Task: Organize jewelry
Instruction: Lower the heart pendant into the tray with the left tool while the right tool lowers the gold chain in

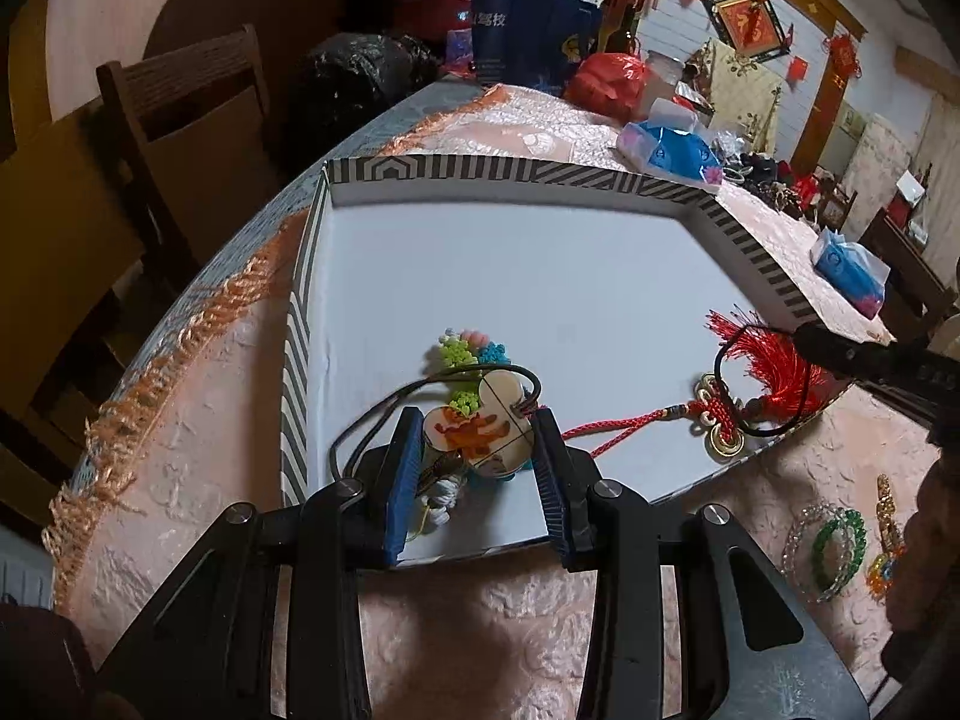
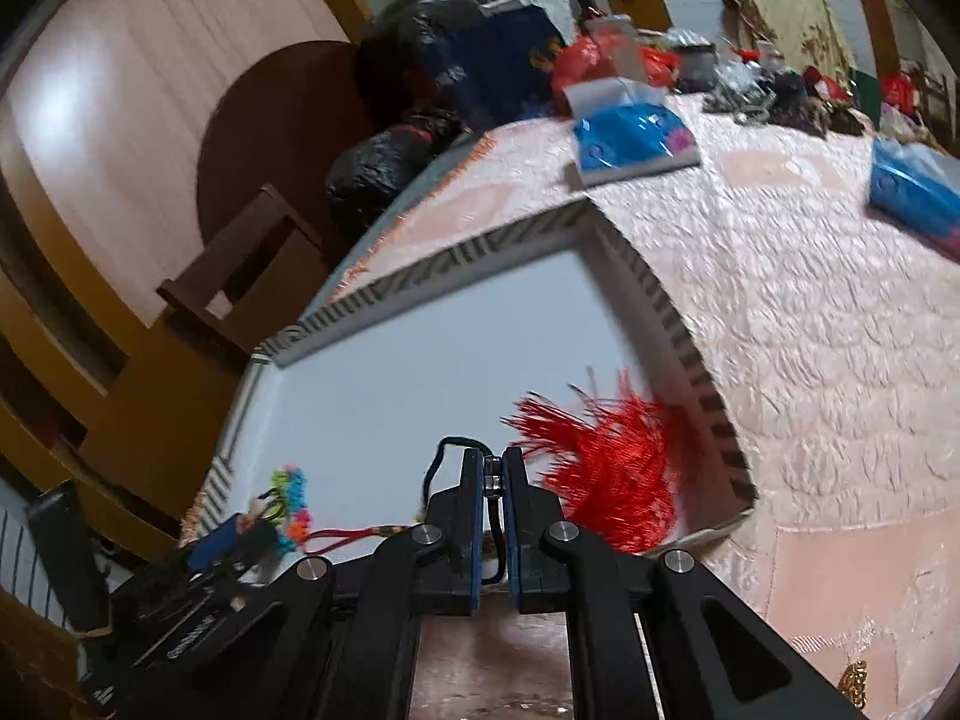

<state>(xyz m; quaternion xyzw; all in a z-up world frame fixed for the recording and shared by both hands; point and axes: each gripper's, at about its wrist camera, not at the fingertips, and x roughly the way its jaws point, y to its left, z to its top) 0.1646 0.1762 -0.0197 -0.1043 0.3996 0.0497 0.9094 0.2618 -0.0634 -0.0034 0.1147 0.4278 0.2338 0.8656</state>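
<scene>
The shallow white tray [image 1: 510,276] with a grey-striped rim sits on the pink embossed tablecloth [image 1: 198,450]. Its far half lies bare from 10 to 2 o'clock in the left wrist view; the tablecloth's fringed edge runs just outside the tray's 9 o'clock wall.

Left gripper [image 1: 480,450]: jaws partly apart, blue pads pressed on both sides of a cream mouse-head charm [image 1: 480,429] with an orange figure, just above the tray floor near its near edge. Its dark cord [image 1: 384,408] loops out toward 9 o'clock; coloured pom-poms [image 1: 474,351] lie just beyond at 12 o'clock.

Right gripper [image 2: 493,468]: jaws nearly closed, clamped on a small metal fitting of a black cord loop [image 2: 441,450], over the tray's right side. The red Chinese-knot tassel [image 2: 606,468] fans out at 1 o'clock, touching the tray's right rim.

Outside the tray at 4 o'clock, bead bracelets [image 1: 831,543] lie on the cloth. Blue tissue packs [image 1: 669,153] lie beyond the far rim.
</scene>
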